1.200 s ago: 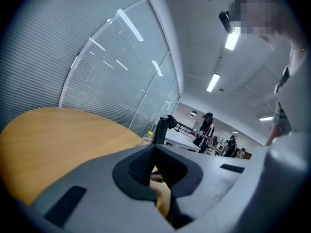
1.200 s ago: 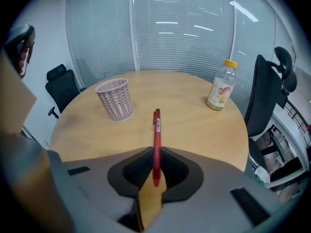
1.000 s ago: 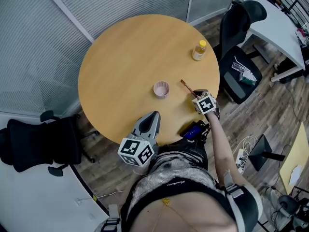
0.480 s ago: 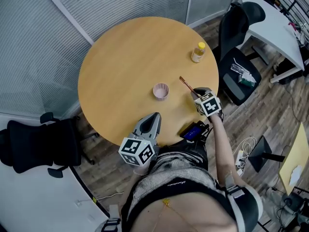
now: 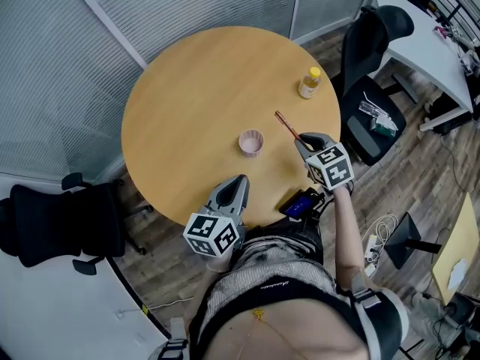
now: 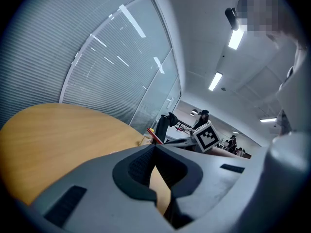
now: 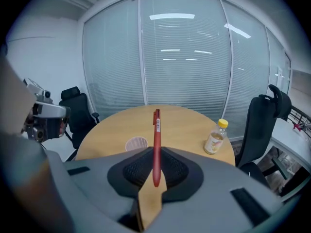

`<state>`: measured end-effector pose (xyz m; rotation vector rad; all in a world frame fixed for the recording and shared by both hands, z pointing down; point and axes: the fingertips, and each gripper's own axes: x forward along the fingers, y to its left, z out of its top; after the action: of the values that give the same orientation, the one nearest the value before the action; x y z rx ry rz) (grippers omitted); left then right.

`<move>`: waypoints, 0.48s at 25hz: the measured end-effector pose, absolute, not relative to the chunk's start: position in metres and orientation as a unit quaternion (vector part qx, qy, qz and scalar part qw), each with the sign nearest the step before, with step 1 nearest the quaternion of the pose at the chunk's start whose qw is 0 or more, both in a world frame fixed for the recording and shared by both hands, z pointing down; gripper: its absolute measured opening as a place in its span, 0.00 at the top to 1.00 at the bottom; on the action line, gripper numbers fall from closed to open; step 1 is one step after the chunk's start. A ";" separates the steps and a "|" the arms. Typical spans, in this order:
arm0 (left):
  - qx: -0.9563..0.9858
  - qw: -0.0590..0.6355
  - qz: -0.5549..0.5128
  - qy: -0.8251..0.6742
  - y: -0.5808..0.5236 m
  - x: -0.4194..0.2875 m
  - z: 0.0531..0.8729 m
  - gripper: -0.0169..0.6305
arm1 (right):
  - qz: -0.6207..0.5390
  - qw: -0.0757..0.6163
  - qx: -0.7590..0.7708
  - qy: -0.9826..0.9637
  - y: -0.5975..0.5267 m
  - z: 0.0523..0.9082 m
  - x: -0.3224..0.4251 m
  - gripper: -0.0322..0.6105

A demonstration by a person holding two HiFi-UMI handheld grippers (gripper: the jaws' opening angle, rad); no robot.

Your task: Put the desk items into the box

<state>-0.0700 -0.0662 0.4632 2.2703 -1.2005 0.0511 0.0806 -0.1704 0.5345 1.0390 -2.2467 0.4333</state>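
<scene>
Right claw (image 5: 303, 140) pinches the red pen (image 7: 156, 140), now lifted clear of the surface (image 5: 195, 88), higher than a second ago, right of the pink cup (image 5: 250, 142). Left claw (image 6: 154, 147) pressed together, empty, at the near edge. Pickup looks done; no box in view for drop-off.

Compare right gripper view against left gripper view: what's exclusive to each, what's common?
Only the right gripper view: the pink cup, the bottle, and the right gripper shut on the red pen.
Only the left gripper view: the left gripper shut with nothing in it, and the right gripper's marker cube.
Both: the round table, the blinds, and the pen, only a short piece of it in the left gripper view.
</scene>
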 end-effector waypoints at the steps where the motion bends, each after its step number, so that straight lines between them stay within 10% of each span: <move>1: 0.847 0.282 0.018 -0.449 -0.066 -0.071 0.462 0.97 | 0.162 0.305 0.392 -0.853 -0.169 0.529 0.078 0.86; 12: 0.841 0.282 0.009 -0.461 -0.064 -0.078 0.461 0.97 | 0.148 0.287 0.382 -0.866 -0.151 0.495 0.061 0.86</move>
<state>-0.0780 -0.0636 0.4612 2.2522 -1.2352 0.0249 0.0610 -0.1513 0.4946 1.0205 -2.3129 0.3964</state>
